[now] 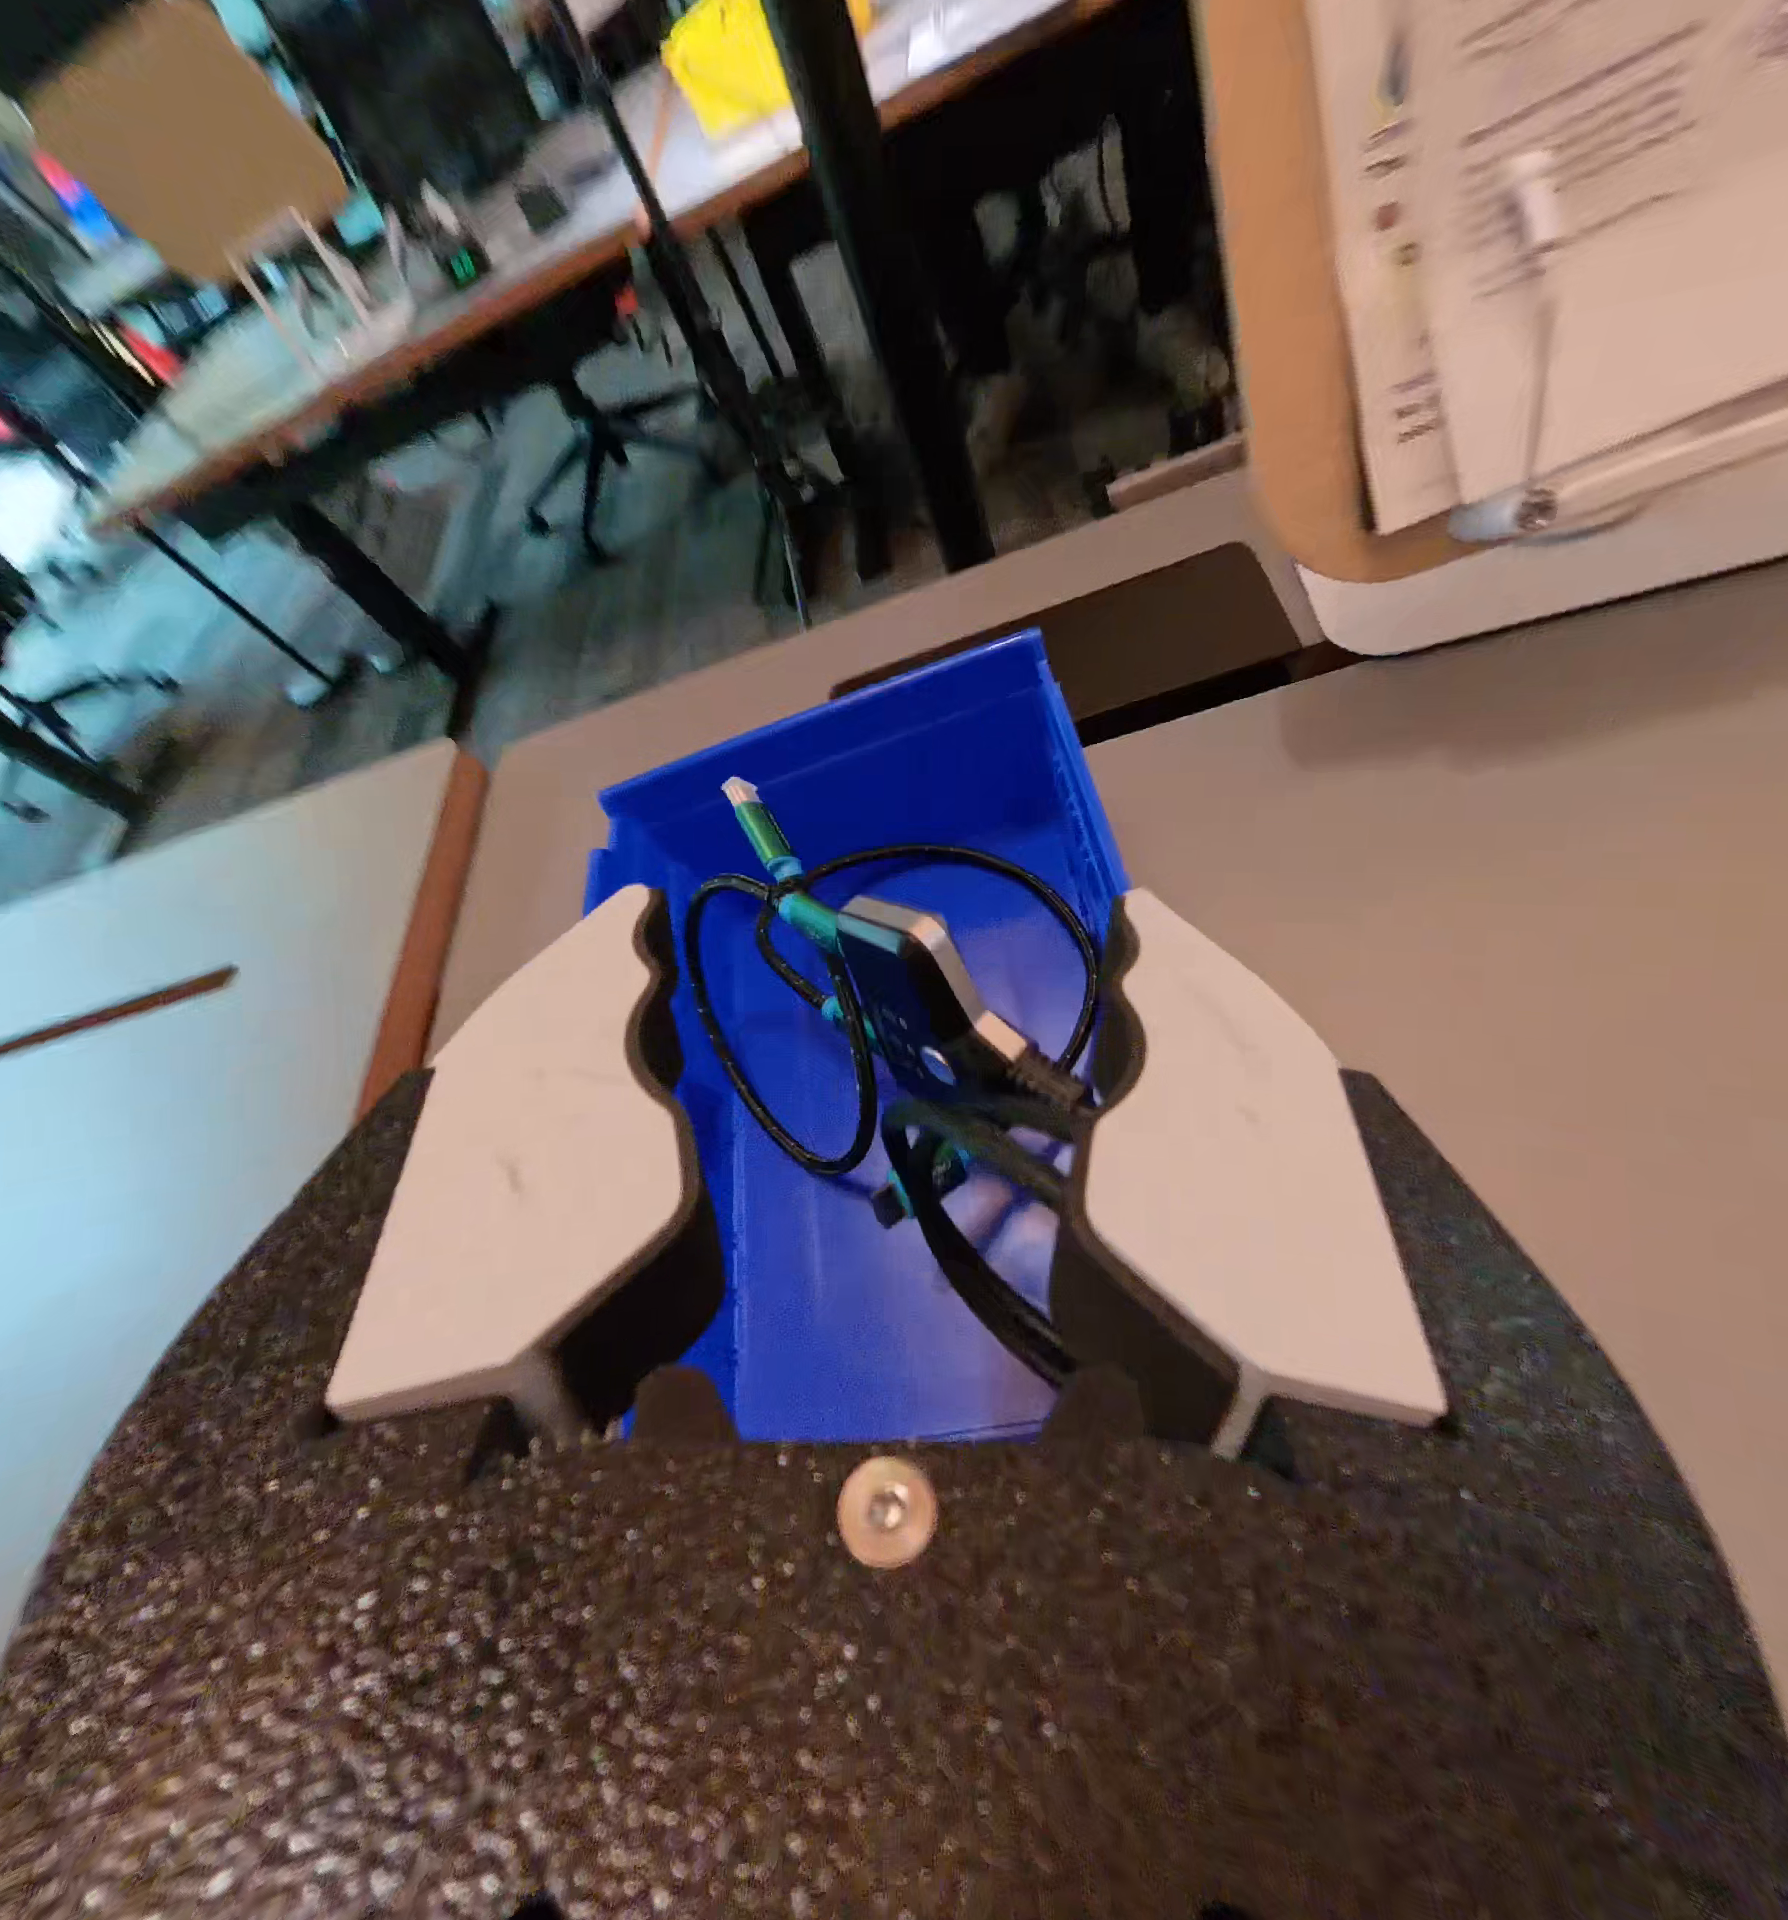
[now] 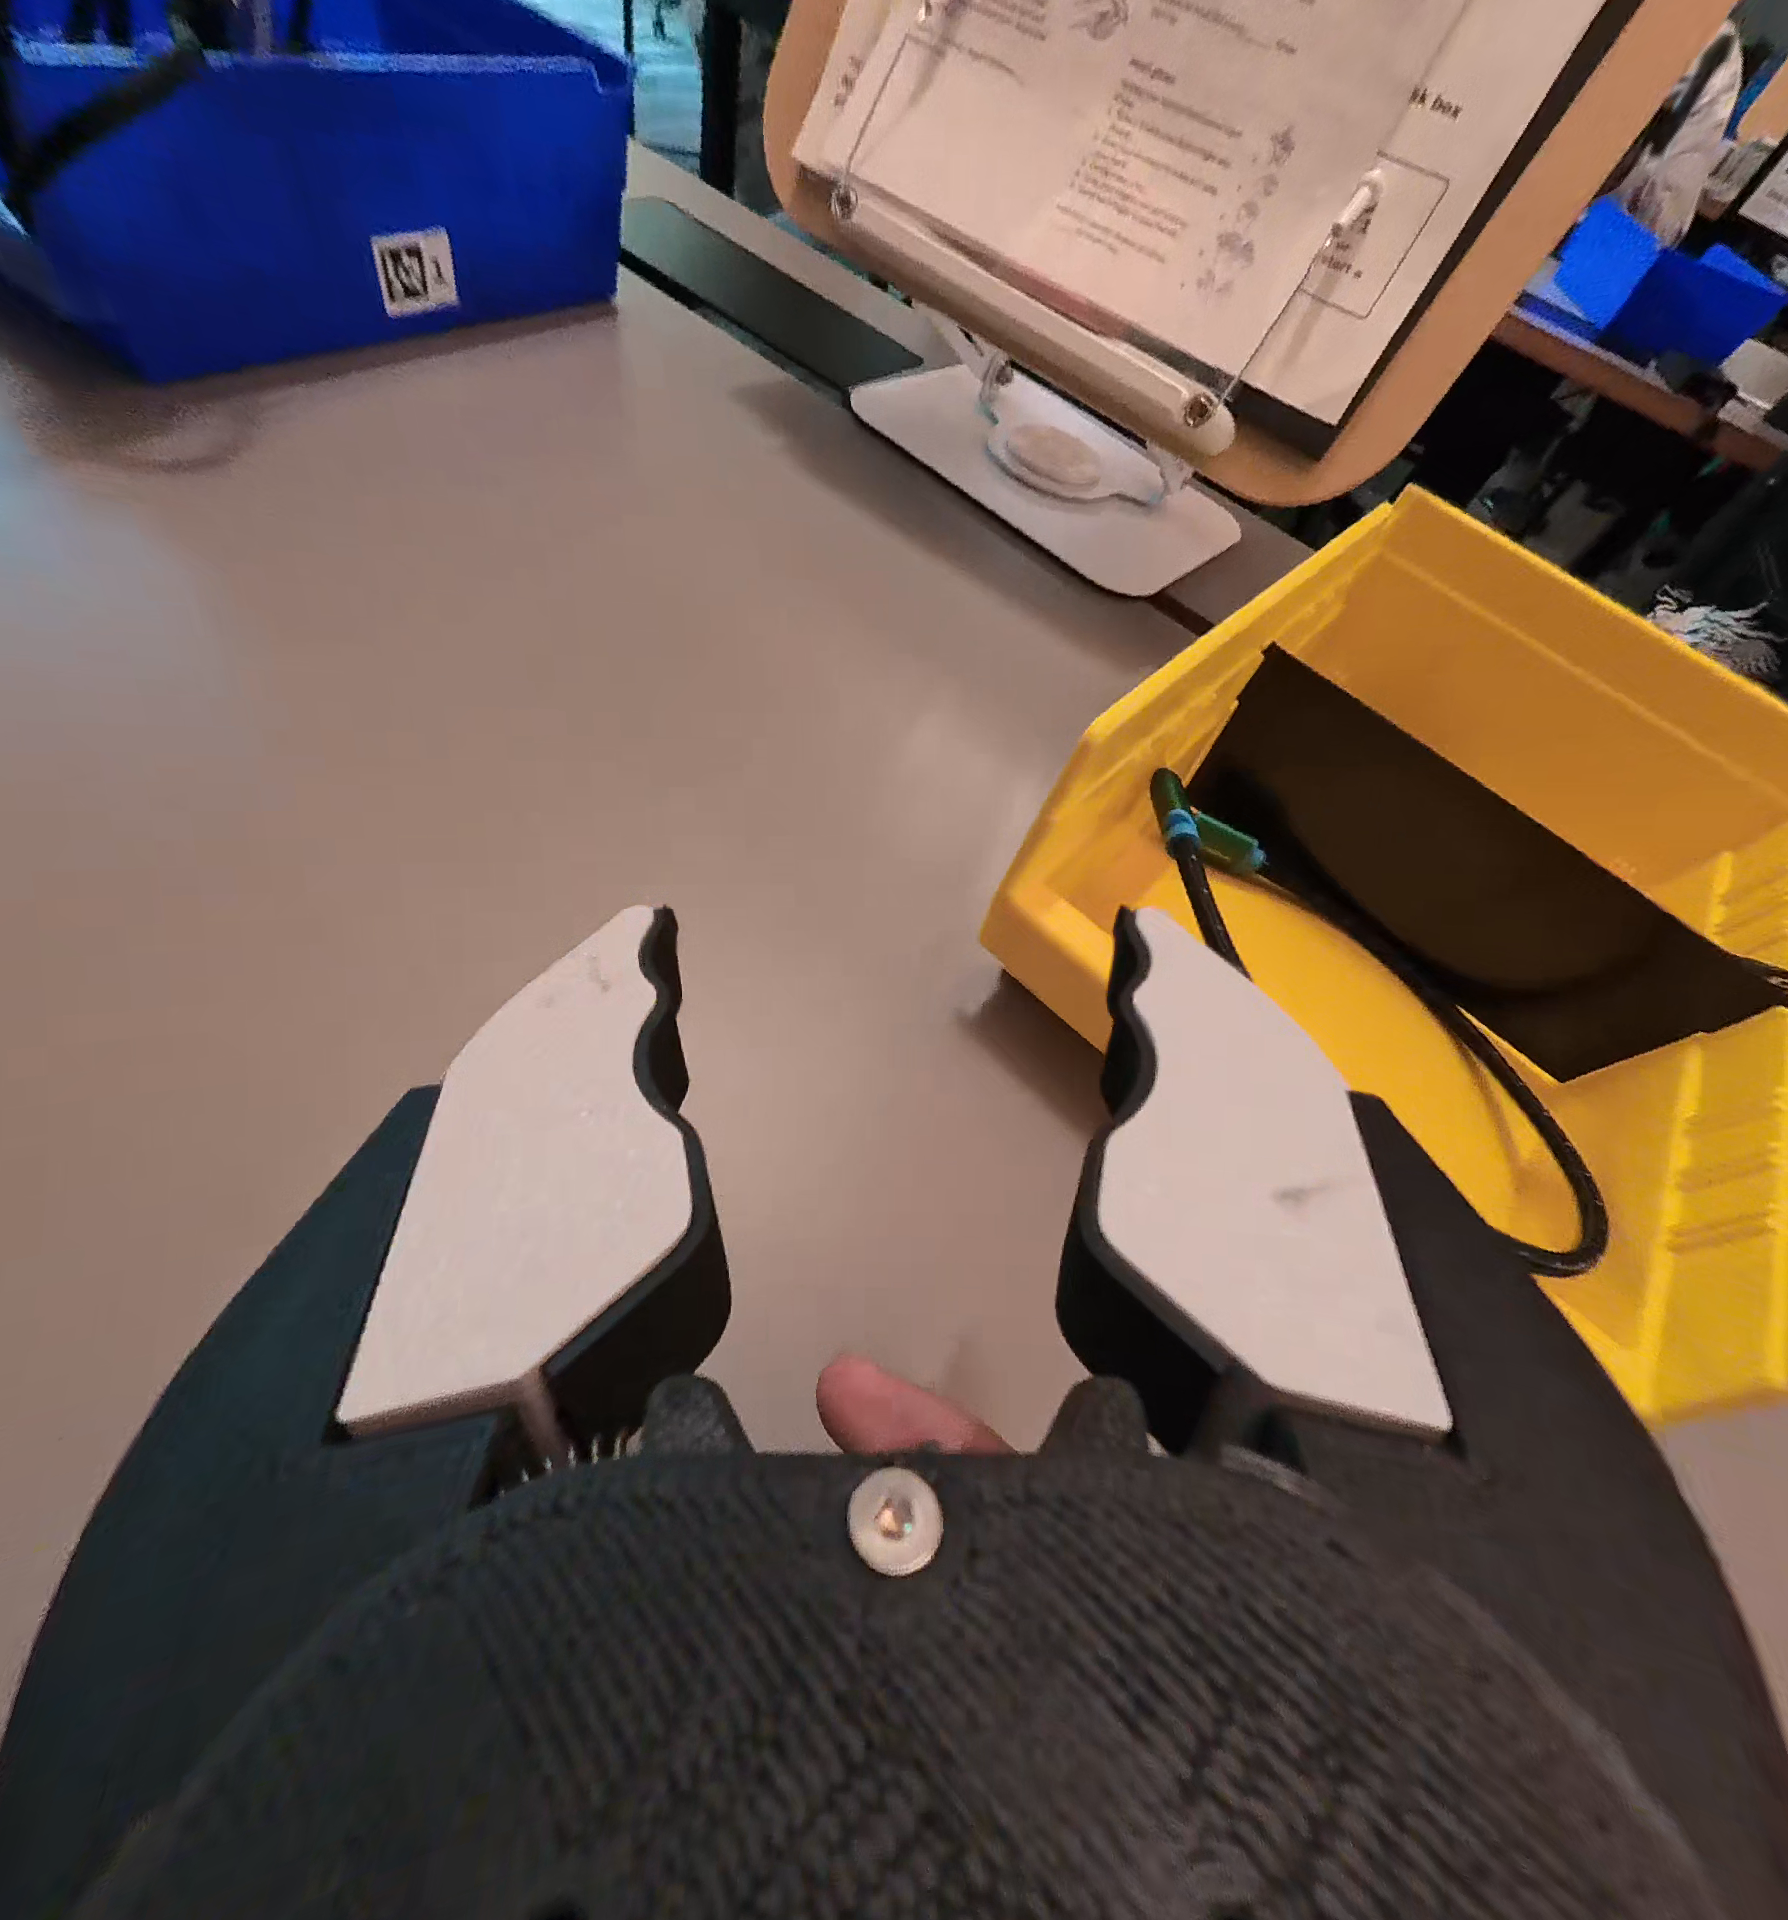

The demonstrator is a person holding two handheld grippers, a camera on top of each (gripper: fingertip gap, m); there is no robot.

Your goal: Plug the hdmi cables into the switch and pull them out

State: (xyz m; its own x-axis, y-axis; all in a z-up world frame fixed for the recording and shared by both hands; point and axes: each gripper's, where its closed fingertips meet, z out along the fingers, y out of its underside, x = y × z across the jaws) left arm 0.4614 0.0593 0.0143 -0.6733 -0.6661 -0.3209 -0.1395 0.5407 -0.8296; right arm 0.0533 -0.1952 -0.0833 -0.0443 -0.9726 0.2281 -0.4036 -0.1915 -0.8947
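Evenly lit from overhead; soft shadows beneath the document stand [image 2: 1108, 260]. Motion-blurred toward 12 o'clock in the left view; fisheye-bent at edges.

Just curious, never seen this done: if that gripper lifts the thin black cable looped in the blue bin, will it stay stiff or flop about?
Probably floppy: the thin black cable lies in loose loops inside the blue plastic bin. It looks light for its length. It crosses the grey switch box, so lifting it may drag that along. The left gripper stands open above it.
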